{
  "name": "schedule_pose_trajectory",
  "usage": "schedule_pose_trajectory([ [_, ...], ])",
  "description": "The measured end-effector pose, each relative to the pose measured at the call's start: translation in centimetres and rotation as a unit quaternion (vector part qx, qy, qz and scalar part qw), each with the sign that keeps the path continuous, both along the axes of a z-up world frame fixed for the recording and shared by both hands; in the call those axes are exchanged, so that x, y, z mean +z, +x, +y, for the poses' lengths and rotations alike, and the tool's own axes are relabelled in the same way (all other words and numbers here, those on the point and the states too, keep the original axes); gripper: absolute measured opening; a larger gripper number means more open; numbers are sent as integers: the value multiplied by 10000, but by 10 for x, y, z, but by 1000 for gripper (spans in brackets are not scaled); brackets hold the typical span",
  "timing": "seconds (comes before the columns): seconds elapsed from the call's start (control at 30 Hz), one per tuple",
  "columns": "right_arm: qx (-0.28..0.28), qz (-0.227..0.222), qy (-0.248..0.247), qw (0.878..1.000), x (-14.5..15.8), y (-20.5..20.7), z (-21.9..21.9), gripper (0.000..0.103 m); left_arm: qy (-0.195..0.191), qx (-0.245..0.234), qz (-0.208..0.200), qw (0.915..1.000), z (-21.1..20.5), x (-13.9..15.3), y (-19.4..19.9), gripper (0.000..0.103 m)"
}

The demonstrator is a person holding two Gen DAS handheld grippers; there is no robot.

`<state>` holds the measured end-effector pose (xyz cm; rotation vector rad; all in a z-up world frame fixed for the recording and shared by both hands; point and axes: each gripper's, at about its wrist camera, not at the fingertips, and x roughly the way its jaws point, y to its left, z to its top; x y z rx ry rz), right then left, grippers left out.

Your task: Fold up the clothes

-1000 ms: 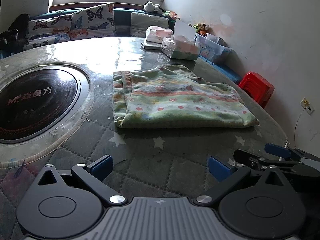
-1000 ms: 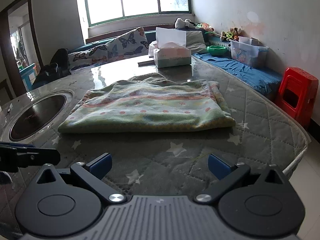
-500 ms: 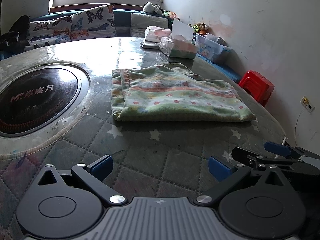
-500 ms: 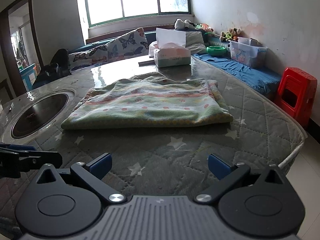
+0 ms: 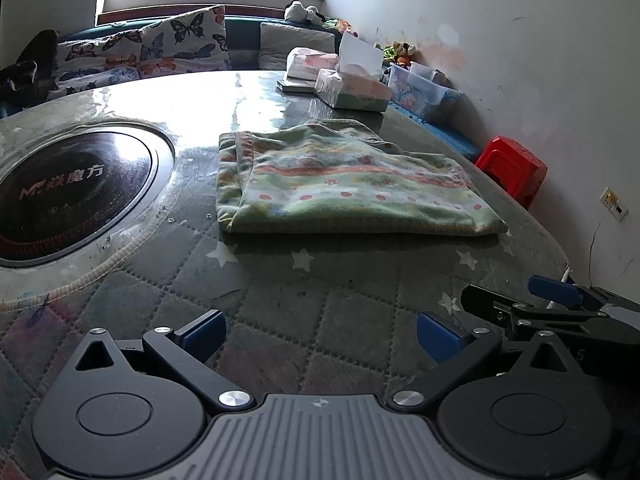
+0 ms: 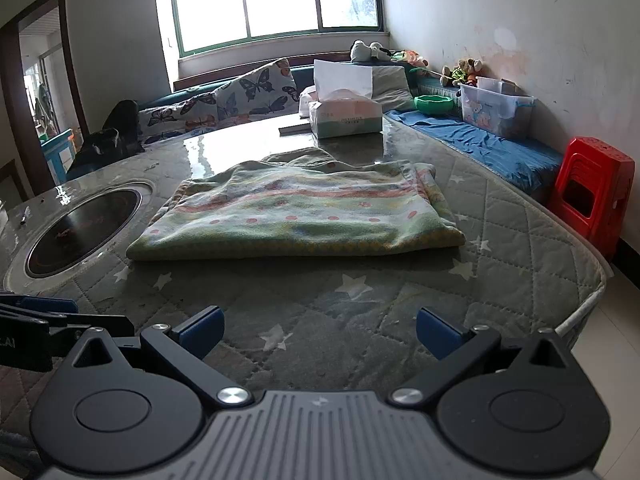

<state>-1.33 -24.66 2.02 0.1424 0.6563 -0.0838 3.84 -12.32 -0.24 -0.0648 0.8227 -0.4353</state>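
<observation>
Both grippers have backed away from the folded green patterned fleece garment [image 6: 296, 216] over the last second; it sits farther up the frame and looks smaller, more quilted cover showing in front of it. Left gripper [image 5: 320, 334] jaws wide, nothing between the blue pads, only the grey star-print quilted table cover [image 5: 280, 320] below. Right gripper [image 6: 319, 332] same: jaws wide, empty, hovering over the cover near the table's front edge. Each gripper shows at the edge of the other's view, side by side, both well short of the garment.

Garment lies flat, doubled over, thick folded edge facing the grippers, layers roughly aligned. Likely released on purpose: looks like a finished or near-finished fold, hands pulled clear so the cloth is not dragged.

Relative to the garment: round black induction hob [image 5: 68, 188] set in the table to its left, tissue box [image 6: 344, 116] beyond it, red plastic stool [image 6: 592, 196] off to its right on the floor, apart from the table.
</observation>
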Motion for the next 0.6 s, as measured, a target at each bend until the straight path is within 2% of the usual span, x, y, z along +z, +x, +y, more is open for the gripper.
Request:
schedule_pose_trajectory([
  [0.6, 67, 16, -5, 10000, 0, 1, 5, 103, 0, 8, 65, 10000, 0, -2, 0, 103],
])
